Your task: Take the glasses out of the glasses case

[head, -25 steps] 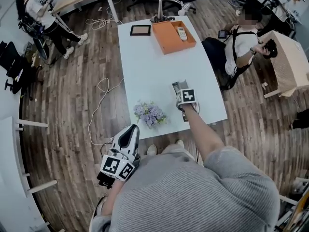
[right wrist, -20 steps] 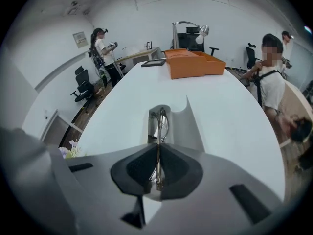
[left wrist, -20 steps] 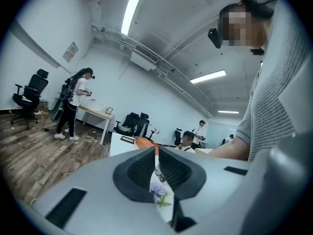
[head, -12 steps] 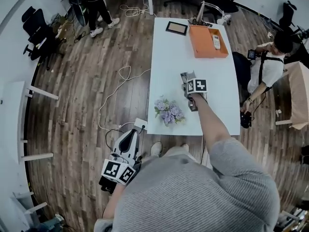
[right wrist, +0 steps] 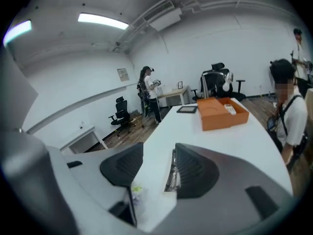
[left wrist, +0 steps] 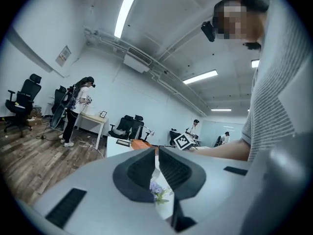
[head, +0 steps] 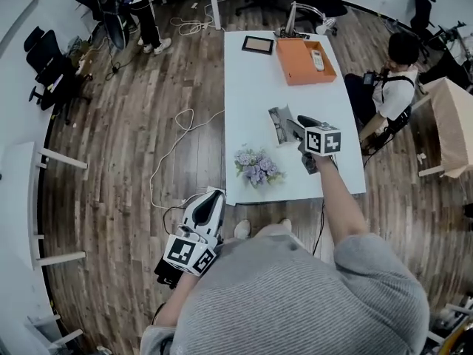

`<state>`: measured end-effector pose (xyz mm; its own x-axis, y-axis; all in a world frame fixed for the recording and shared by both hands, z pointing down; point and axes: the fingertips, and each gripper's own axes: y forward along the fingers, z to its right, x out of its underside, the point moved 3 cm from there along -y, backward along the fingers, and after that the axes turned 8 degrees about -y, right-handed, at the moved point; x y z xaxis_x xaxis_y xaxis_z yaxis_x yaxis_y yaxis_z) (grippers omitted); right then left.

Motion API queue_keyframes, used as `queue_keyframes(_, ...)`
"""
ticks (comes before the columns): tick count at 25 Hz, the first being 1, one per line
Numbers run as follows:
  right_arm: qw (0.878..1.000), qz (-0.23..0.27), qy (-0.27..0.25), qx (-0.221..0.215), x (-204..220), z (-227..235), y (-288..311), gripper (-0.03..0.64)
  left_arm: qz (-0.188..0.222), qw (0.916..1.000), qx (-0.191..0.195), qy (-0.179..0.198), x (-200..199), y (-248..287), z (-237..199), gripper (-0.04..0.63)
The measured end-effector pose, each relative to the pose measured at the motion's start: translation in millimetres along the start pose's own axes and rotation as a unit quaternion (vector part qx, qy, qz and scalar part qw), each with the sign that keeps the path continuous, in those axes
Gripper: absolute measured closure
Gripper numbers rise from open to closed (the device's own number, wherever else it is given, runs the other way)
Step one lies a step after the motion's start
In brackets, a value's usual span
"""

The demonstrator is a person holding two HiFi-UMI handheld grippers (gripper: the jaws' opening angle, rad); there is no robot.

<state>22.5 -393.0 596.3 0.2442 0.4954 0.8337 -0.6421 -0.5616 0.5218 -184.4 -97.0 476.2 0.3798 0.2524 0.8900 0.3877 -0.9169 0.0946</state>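
- Two grippers showed in the head view: the right gripper (head: 298, 126) above the right half of the white table (head: 247, 87), and the left gripper (head: 212, 197) off the table's lower left corner, over the wooden floor (head: 111, 161).
- Right gripper (right wrist: 159, 159): its fingers stood wide apart, having just been opening, and gripped nothing. Bare table showed through the gap.
- The glasses case (head: 278, 125) lay open on the table, just to the upper left of the right gripper and apart from its fingers. In the right gripper view the glasses case (right wrist: 170, 173) peeked out beside the right-hand finger (right wrist: 195, 173).
- Whether the glasses were inside the case was too small to tell.
- Left gripper (left wrist: 157, 155): its fingers sat nearly together with only a thin slit between them, holding nothing.
- A bunch of purple flowers (head: 256, 167) lay near the table's lower edge, below and left of the case; the same flowers (left wrist: 159, 192) showed through the slit of the left gripper.
- An orange box (head: 295, 58) sat at the table's upper right with a white remote (head: 318, 59) in it, and a dark picture frame (head: 257, 45) lay just to its left.
- One seated person (head: 392, 80) was to the right of the table.
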Motion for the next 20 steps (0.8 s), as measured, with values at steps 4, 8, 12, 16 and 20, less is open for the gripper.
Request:
queue_keyframes(4,0.997,0.051,-0.058,0.001,-20.3,-39.5,-63.6,0.405,0.001,0.9987,0.048,0.016,-4.7,4.6,7.5,0.580)
queue_keyframes(8,0.992,0.082,-0.097,0.002,-21.9,-89.6,-124.8,0.405,-0.007,0.9939,0.103,0.040,-7.3,15.5,29.0,0.580)
queue_keyframes(12,0.987,0.122,-0.101,-0.027,-15.6,-141.1,-168.4,0.405,-0.021,0.9878,0.146,0.050,5.5,29.7,54.6,0.580)
queue_keyframes(16,0.976,0.190,-0.086,-0.067,-17.1,-179.0,-221.1,0.405,-0.022,0.9815,0.173,0.079,6.7,37.6,89.6,0.581)
queue_keyframes(20,0.959,0.254,-0.078,-0.102,1.2,-194.5,-279.2,0.407,-0.015,0.9788,0.190,0.074,13.5,41.8,130.0,0.581)
